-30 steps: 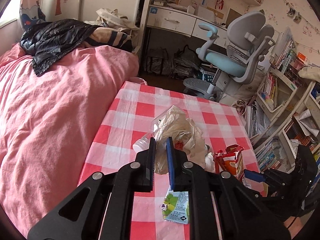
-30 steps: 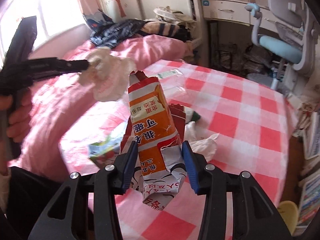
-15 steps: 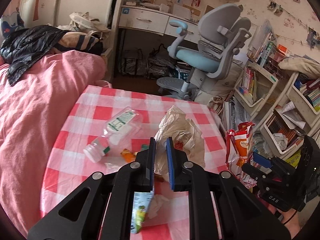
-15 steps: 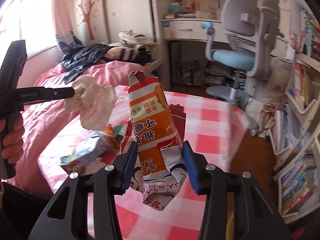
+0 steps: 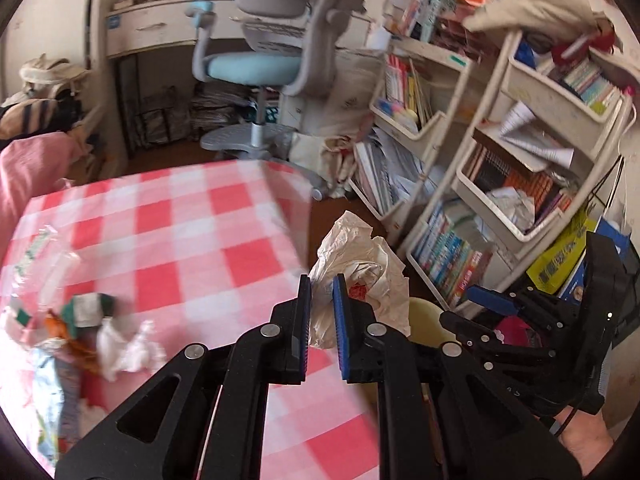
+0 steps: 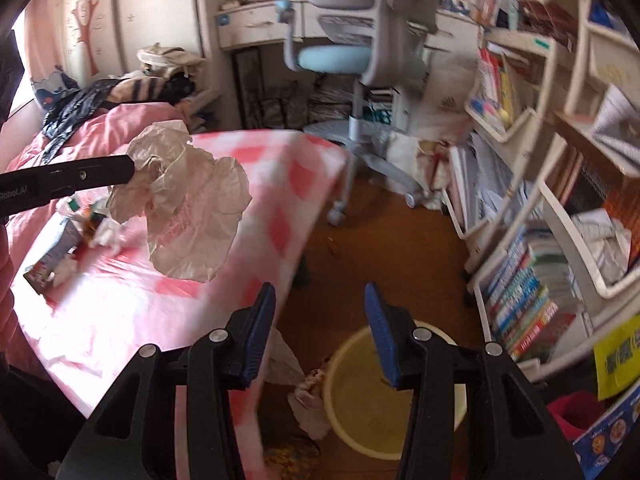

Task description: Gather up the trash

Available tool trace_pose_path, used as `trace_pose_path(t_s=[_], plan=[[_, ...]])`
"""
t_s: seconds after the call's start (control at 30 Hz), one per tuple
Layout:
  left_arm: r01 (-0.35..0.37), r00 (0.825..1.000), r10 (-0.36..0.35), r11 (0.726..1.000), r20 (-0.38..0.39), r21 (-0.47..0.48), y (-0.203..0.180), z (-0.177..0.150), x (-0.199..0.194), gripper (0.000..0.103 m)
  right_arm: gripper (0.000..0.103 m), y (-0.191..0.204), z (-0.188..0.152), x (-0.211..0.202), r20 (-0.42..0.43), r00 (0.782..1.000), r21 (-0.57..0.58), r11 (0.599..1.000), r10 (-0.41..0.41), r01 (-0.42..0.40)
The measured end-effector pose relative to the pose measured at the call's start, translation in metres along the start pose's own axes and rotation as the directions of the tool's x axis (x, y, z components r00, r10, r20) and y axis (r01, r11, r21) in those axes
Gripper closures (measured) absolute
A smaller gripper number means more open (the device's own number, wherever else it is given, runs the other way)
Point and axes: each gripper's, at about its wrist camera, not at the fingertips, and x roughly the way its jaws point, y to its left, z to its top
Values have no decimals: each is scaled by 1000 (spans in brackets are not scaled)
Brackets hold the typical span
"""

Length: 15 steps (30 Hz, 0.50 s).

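Observation:
My left gripper (image 5: 321, 292) is shut on a crumpled cream plastic bag (image 5: 360, 264) and holds it in the air past the right edge of the pink checked table (image 5: 180, 232). The bag also shows in the right wrist view (image 6: 188, 200), hanging above the table. My right gripper (image 6: 320, 320) is open and empty, above a yellow waste bin (image 6: 384, 404) on the floor. The bin also shows in the left wrist view (image 5: 426, 320), just beyond the bag. More trash lies on the table at the left: crumpled tissue (image 5: 128, 348), wrappers (image 5: 76, 320) and a carton (image 6: 52, 260).
A grey and blue desk chair (image 5: 272, 60) stands beyond the table. White shelves full of books (image 5: 500, 184) line the right side. A pink bed (image 6: 80, 132) is at the left. Crumpled paper (image 6: 308, 400) lies on the floor beside the bin.
Both grippers swung right, off the table toward the bin. My right gripper opened and the orange snack bag is gone from it. The left still holds the plastic bag.

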Motion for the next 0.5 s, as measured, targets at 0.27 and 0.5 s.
trace_pose_path(t_s=[0.27,0.5], plan=[[38,995,-35,999,-93,25,-33,-11,58,92,56,-45,-21,12,-78,997,86,996,13,-6],[104,989,-106,994,-107,-30,-47,-12,87,92,45,-38,-25,0,-71,994,-11,997,80,-81]])
